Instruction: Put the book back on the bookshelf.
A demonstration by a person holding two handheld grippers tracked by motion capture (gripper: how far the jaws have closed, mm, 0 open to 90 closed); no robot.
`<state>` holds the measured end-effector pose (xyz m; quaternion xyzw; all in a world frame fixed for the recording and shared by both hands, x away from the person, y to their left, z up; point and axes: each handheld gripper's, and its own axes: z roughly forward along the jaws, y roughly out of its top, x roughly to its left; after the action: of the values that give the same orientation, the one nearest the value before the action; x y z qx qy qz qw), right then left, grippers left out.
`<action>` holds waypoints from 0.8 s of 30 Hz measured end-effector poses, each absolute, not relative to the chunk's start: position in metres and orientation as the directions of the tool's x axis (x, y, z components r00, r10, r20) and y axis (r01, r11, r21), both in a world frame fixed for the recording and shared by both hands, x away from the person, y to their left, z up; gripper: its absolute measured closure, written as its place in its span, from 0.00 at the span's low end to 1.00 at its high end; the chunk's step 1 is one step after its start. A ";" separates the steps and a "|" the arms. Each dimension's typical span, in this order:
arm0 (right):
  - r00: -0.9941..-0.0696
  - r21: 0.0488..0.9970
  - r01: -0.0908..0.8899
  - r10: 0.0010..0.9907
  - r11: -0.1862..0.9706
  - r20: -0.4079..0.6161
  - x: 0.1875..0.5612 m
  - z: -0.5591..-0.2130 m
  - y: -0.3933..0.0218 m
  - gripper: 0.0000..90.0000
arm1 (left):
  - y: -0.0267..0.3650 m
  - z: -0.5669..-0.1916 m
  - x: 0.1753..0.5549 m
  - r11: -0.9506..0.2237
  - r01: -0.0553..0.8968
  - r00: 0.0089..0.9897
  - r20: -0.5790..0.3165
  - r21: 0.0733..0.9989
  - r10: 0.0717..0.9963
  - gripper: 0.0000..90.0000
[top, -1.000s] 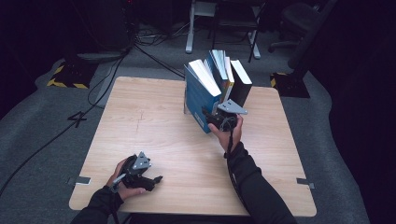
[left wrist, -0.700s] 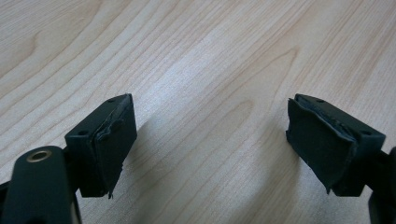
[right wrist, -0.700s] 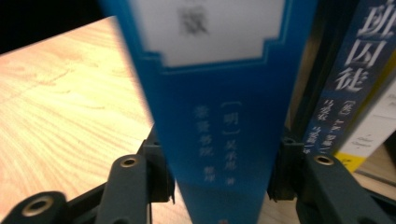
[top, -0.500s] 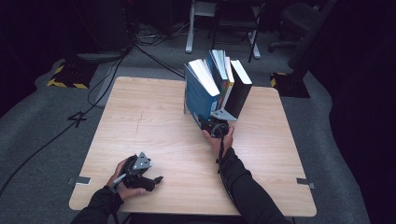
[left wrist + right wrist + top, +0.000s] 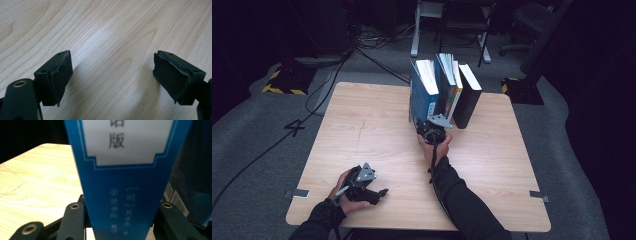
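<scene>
Here the blue book point(image 5: 423, 97) stands upright on its lower edge at about twelve o'clock on the wooden table point(image 5: 362, 125), its long axis running up and down, its spine facing six o'clock towards the person and its white page edges point(image 5: 428, 76) turned up. It is the leftmost of a short row; just beside it at three o'clock stand thinner books point(image 5: 451, 87) and then a black book point(image 5: 467, 97), which leans a little. The right gripper point(image 5: 430, 131) reaches in from six o'clock at the foot of the spine. In the right gripper view the blue spine point(image 5: 122, 195), printed with characters, rises between the two jaws, which have just been closing and now sit against both its sides, grasping it. The left gripper point(image 5: 362, 186) rests at seven o'clock near the table's near edge, well apart from the books. In the left gripper view its pads point(image 5: 60, 75) stand wide, released, with bare wood between them.
</scene>
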<state>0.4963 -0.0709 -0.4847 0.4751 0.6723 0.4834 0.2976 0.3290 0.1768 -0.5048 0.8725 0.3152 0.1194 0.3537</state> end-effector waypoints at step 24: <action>-0.614 0.890 0.362 0.790 0.277 0.003 0.447 -0.466 -0.176 0.43 | 0.105 -0.474 0.385 -0.474 0.420 0.661 0.097 0.774 0.744 0.23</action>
<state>0.4475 -0.1763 -0.4658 0.3758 0.7659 0.4693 0.2280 0.3849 0.1051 -0.4741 0.8309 0.3504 0.2161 0.3745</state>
